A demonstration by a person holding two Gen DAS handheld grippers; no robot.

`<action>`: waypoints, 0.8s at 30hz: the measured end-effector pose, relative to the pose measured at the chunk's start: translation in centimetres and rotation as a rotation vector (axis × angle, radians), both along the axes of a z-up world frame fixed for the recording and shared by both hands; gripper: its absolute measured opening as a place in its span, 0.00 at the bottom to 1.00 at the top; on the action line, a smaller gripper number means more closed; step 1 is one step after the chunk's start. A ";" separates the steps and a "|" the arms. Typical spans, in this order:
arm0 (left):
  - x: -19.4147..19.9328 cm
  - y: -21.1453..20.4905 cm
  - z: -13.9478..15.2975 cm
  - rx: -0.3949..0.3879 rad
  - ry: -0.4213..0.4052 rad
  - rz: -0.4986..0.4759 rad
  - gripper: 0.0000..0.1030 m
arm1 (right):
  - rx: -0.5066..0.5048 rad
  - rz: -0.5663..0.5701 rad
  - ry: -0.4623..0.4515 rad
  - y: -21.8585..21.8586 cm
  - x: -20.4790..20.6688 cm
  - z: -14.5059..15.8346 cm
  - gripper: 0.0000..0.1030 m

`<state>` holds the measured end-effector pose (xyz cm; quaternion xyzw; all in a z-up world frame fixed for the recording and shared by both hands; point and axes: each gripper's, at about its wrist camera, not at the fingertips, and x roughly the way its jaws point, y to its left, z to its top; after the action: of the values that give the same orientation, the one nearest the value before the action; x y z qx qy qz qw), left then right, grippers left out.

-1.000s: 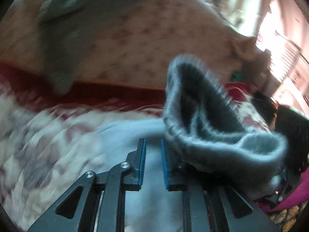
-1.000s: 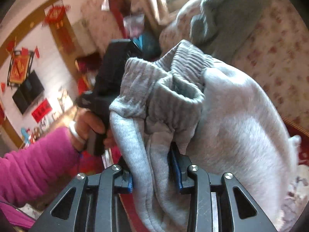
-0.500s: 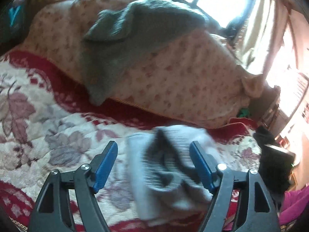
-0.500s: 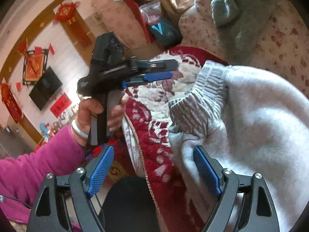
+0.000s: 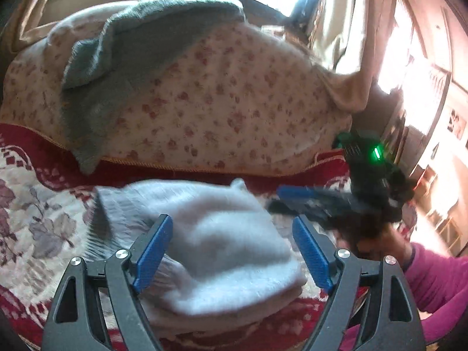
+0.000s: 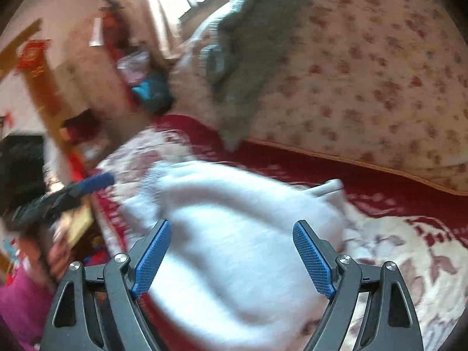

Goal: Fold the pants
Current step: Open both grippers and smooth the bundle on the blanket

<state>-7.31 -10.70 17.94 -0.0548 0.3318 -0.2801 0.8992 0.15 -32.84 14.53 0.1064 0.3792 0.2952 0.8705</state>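
Observation:
The light grey pants [image 5: 216,242] lie in a folded bundle on the red and white floral bedspread [image 5: 35,219]. They also show in the right wrist view [image 6: 234,234], blurred. My left gripper [image 5: 231,248] is open and empty, just above and behind the bundle. My right gripper [image 6: 232,254] is open and empty above the bundle from the other side. The right gripper also shows in the left wrist view [image 5: 295,196], off the bundle's right end. The left gripper shows in the right wrist view [image 6: 87,184] at the left.
A floral cushion [image 5: 222,111] with a grey towel [image 5: 117,67] draped over it stands behind the pants. Bright windows [image 5: 415,67] are at the right. A person's pink sleeve [image 5: 438,278] is at the lower right. The bed's edge [image 6: 102,219] drops off at the left.
Both grippers went from shut on the pants to open and let the bundle drop onto the bedspread. They have since pulled back a little; the pants lie still.

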 end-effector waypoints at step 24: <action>1.2 3.3 -8.7 -0.043 0.126 0.228 0.81 | -0.239 -0.088 0.032 7.1 7.3 -5.6 0.95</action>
<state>-6.11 -7.43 9.25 -0.1286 0.3730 -0.1792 0.9012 7.43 -25.75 8.94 0.0231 0.4205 0.2078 0.8829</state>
